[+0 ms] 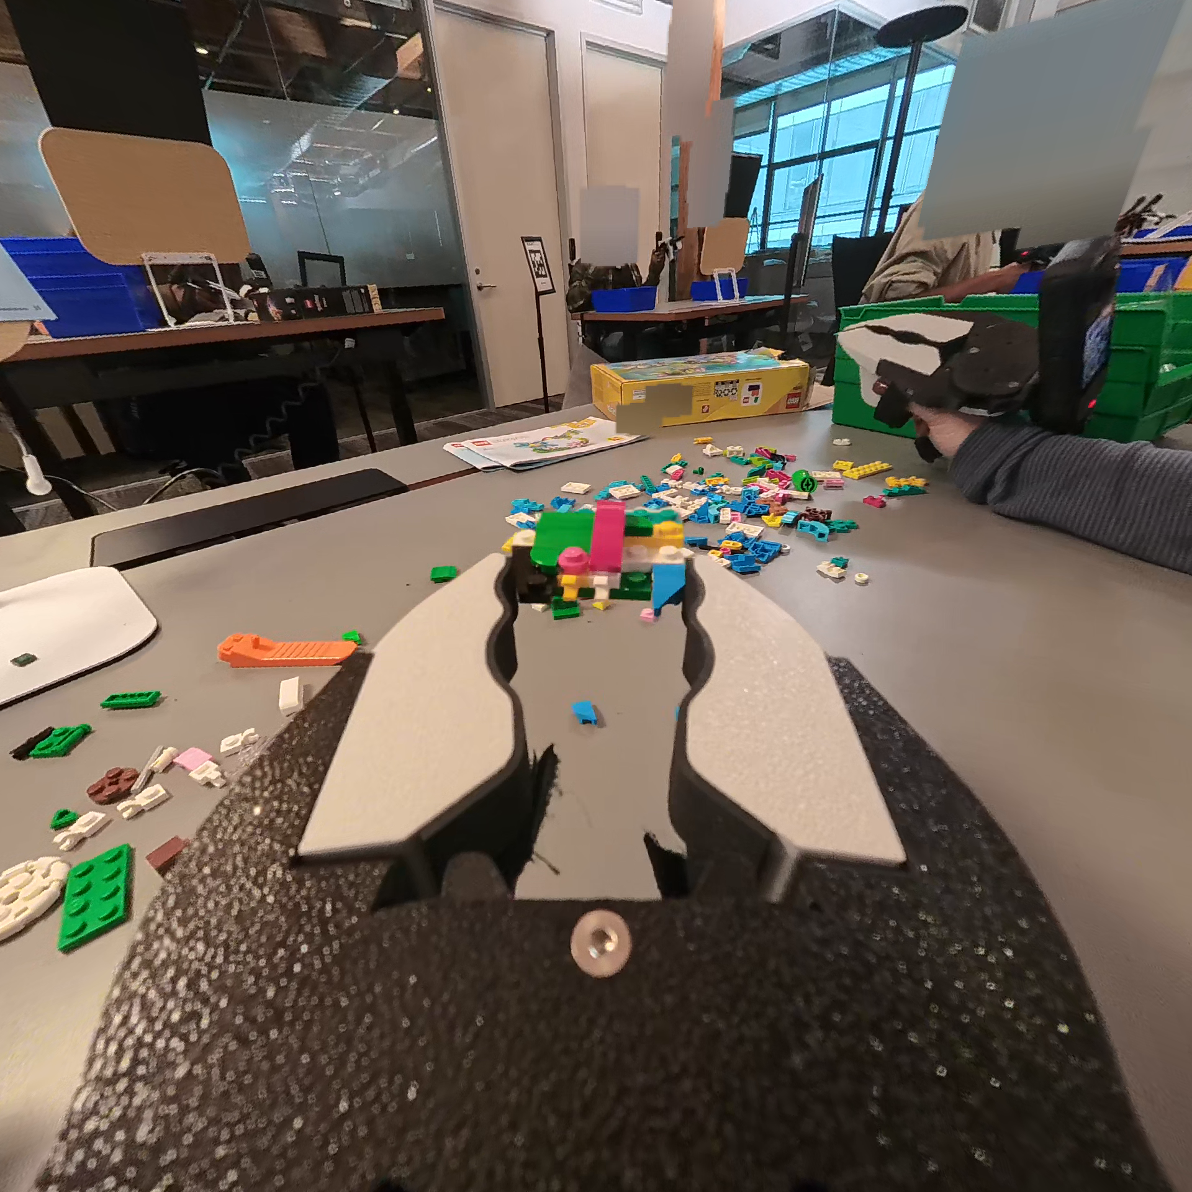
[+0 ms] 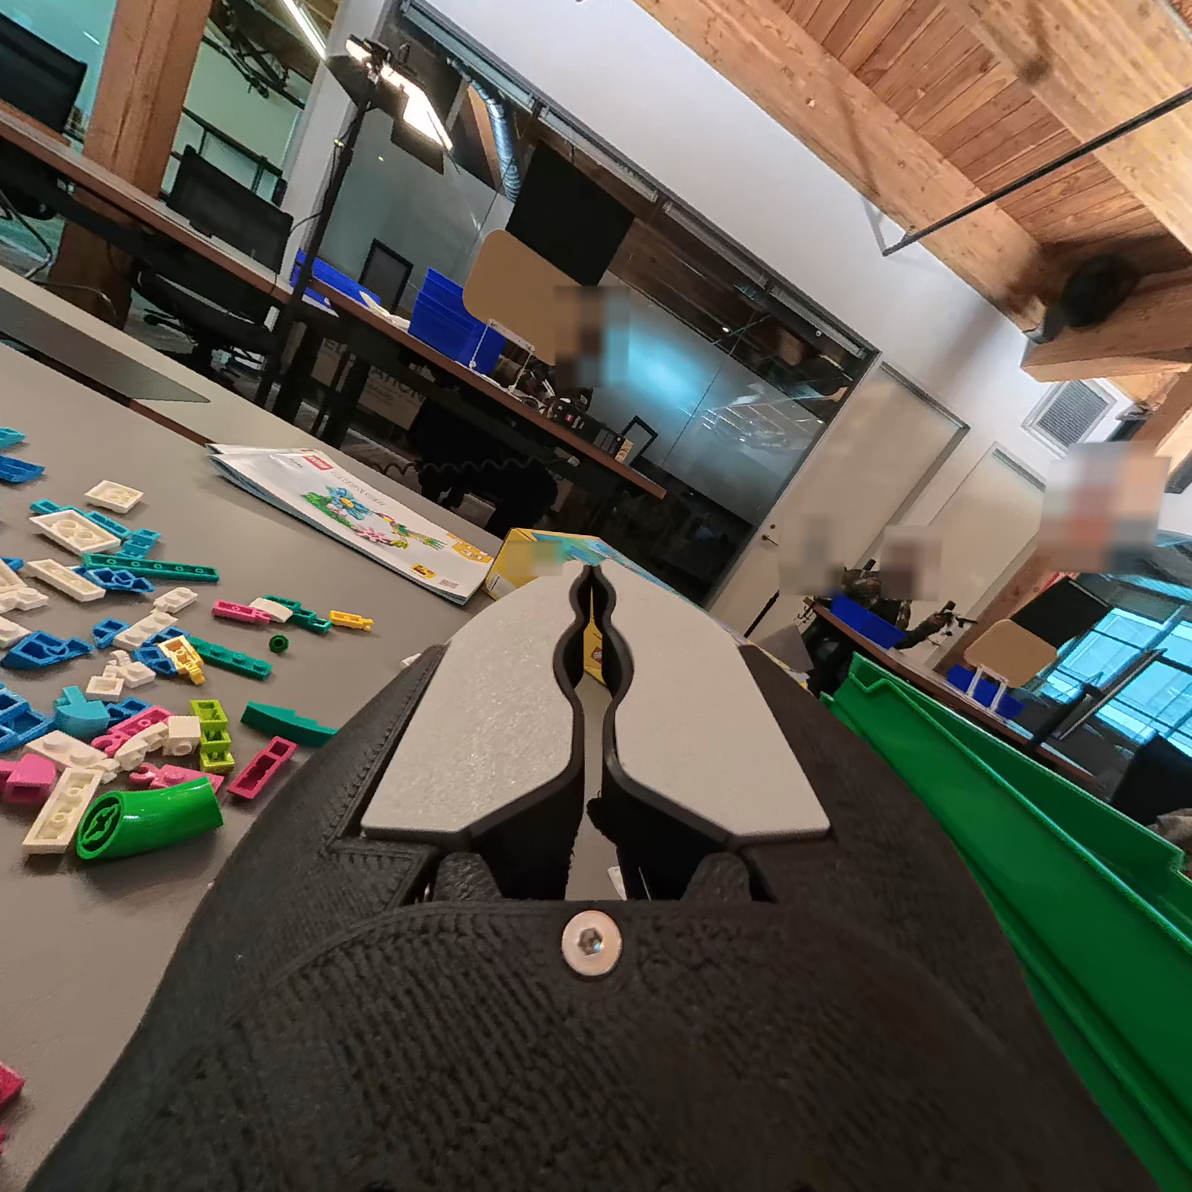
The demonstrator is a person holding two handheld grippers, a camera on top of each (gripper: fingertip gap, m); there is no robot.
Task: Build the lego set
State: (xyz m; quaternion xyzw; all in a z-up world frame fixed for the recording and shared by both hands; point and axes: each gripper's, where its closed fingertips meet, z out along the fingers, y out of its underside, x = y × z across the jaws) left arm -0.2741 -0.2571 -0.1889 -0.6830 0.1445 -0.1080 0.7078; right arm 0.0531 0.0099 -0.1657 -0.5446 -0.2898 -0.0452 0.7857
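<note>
My left gripper is shut on a partly built lego assembly of green, pink, yellow, white and blue bricks, held between the fingertips just above the grey table. A pile of loose bricks lies behind it and shows in the right wrist view, with a curved green piece nearest. My right gripper is shut and empty, raised and tilted up above the table's right side. It also shows in the left wrist view, held by a hand in a grey sleeve.
An orange brick separator, a green plate and small pieces lie at the left by a white pad. An instruction booklet, a yellow box and a green crate stand at the far side. About 45 centimeters separates my left fingertips from my right. About 12 centimeters separates my right fingertips from the curved green piece.
</note>
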